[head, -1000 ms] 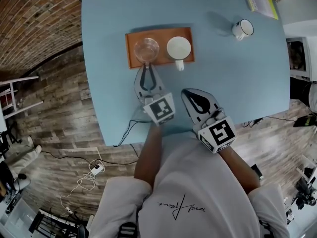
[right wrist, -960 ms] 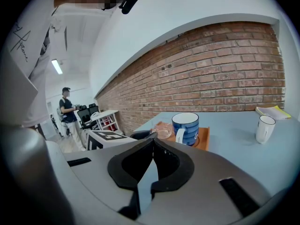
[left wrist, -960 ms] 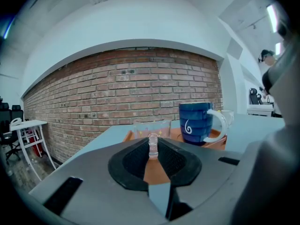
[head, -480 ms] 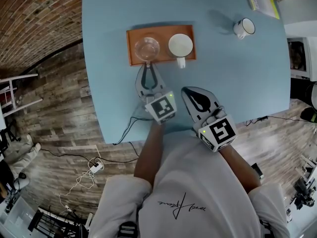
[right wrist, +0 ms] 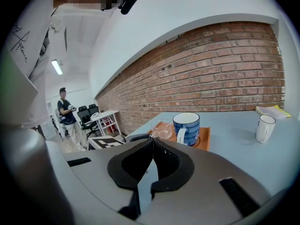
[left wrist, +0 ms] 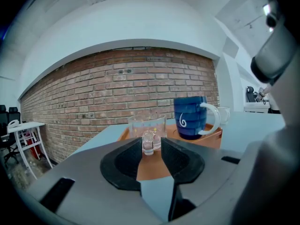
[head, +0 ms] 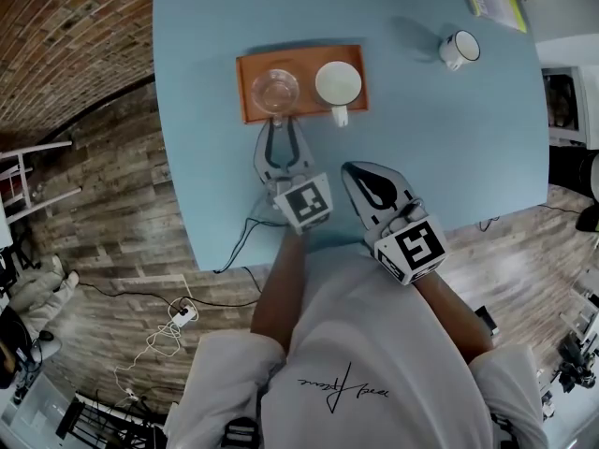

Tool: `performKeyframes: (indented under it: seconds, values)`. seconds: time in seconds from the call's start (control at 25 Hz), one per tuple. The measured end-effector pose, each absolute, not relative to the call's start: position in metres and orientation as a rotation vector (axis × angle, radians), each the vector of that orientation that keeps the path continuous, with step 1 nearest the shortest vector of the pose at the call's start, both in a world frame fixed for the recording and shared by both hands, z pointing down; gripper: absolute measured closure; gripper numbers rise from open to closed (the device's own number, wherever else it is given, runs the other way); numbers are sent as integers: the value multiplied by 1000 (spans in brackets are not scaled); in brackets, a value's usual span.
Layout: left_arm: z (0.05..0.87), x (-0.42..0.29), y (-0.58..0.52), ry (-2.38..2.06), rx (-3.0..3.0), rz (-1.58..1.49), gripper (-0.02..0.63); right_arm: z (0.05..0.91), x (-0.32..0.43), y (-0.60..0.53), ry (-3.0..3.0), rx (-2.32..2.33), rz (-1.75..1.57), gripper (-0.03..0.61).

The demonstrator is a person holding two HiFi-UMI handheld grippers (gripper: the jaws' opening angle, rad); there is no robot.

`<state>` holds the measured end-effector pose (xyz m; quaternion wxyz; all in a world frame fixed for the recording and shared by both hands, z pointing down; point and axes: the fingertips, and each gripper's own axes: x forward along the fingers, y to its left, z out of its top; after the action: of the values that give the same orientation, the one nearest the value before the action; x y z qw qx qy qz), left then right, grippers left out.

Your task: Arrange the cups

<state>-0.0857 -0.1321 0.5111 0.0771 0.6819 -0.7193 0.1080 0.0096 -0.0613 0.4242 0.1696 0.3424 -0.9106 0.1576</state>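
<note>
The glass cup (head: 276,91) stands on the left half of the orange tray (head: 306,106), on the far part of the blue table (head: 449,157). The blue mug (head: 339,84) stands beside it on the tray's right half. A white mug (head: 460,49) sits well apart, near the table's far right corner.

From the head view the blue mug shows only its white inside and its handle. The left gripper view shows its blue side (left wrist: 190,117), and also the glass cup's clear handle (left wrist: 148,143) between the jaws of the left gripper (head: 283,127). The jaws stand apart, with a gap showing on the handle's right side. The right gripper view shows the jaws of the right gripper (right wrist: 152,139) closed together on nothing. In the head view that gripper (head: 354,170) hangs over the table's near part.

The left jaws have just been opening: a second ago they sat narrower about the handle. The glass cup, the blue mug and the right gripper keep their places.
</note>
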Motion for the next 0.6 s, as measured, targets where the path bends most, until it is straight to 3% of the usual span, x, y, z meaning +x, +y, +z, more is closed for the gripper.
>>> performKeyframes:
  seconds: [0.16,0.6]
  values:
    - [511,-88,-130,-2128,2054,329,483,424,10,-63,-2585,978,450,557]
    - [507,-97,-114,-2074,2078,342,482,419,2,-56,-2615,994,445,555]
